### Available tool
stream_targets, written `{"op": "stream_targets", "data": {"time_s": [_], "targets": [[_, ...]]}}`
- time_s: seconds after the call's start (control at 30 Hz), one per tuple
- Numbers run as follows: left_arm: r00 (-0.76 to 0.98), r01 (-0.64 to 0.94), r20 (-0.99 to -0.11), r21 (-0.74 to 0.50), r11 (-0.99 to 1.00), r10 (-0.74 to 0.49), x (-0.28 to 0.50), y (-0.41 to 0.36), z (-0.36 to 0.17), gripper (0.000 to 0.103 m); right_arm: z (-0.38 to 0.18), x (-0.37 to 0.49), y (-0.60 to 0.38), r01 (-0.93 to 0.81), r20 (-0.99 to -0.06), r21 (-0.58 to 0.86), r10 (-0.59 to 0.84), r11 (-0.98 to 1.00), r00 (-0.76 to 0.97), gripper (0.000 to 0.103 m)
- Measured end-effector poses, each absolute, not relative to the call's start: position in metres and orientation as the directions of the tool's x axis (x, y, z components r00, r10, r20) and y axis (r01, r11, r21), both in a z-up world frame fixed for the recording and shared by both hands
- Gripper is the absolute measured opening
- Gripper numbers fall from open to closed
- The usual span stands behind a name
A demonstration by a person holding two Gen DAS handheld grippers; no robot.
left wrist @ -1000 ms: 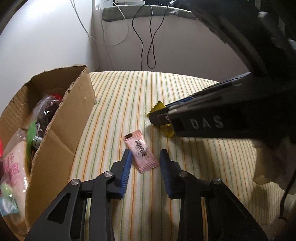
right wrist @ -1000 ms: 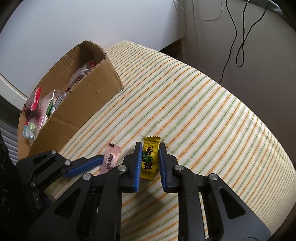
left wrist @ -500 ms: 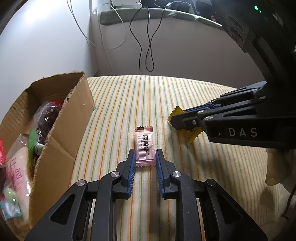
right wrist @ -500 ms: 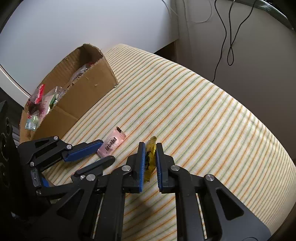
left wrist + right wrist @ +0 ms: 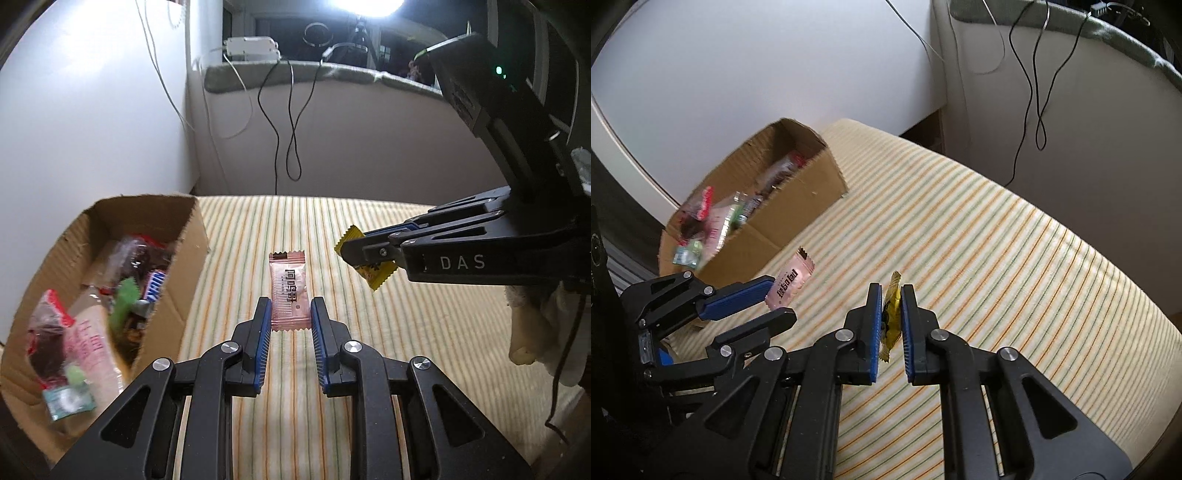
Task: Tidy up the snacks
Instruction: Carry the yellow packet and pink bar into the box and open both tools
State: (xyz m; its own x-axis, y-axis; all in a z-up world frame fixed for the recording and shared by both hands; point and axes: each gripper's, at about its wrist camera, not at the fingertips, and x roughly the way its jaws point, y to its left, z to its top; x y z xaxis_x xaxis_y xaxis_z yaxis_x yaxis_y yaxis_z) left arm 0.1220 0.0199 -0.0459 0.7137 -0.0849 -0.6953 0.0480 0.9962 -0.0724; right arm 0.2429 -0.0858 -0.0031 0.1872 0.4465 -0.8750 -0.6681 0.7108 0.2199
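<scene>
My left gripper (image 5: 290, 310) is shut on a pink snack packet (image 5: 289, 291) and holds it above the striped tablecloth (image 5: 369, 339). It also shows in the right wrist view (image 5: 772, 295), with the pink packet (image 5: 792, 278) sticking out. My right gripper (image 5: 891, 299) is shut on a yellow snack packet (image 5: 891, 314), held edge-up above the cloth. In the left wrist view the right gripper (image 5: 351, 251) holds the yellow packet (image 5: 378, 275) at the right. A cardboard box (image 5: 184, 266) with several snacks stands at the left; it also shows in the right wrist view (image 5: 783, 225).
Black cables (image 5: 291, 122) hang down the wall behind the table. A white adapter (image 5: 251, 48) lies on the ledge. The table's far edge (image 5: 332, 199) meets the wall. White cloth (image 5: 532, 332) hangs at the right.
Both grippers closed on their packets, the left on the pink one and the right on the yellow one, and lifted them off the cloth. Both views have risen.
</scene>
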Motion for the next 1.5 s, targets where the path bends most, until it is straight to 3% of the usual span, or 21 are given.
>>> {"op": "stream_targets", "data": {"time_s": [0.67,1.03,1.5], "targets": [[0.799,-0.062,-0.602,-0.074,0.995,0.005,0.077,0.101,-0.003,0.02,0.051,0.207,0.0,-0.761,-0.79,0.259,0.584,0.595,0.188,0.01],[0.801,-0.158,-0.592,-0.067,0.985,0.088,0.077,0.157,-0.001,0.019,0.05,0.2,0.053,-0.788,-0.781,0.251,0.599,0.562,0.178,0.01],[0.793,-0.159,-0.602,-0.051,0.986,0.097,0.116,0.167,-0.001,0.02,0.036,0.222,0.083,-0.777,-0.788,0.263,0.592,0.572,0.17,0.01]]}}
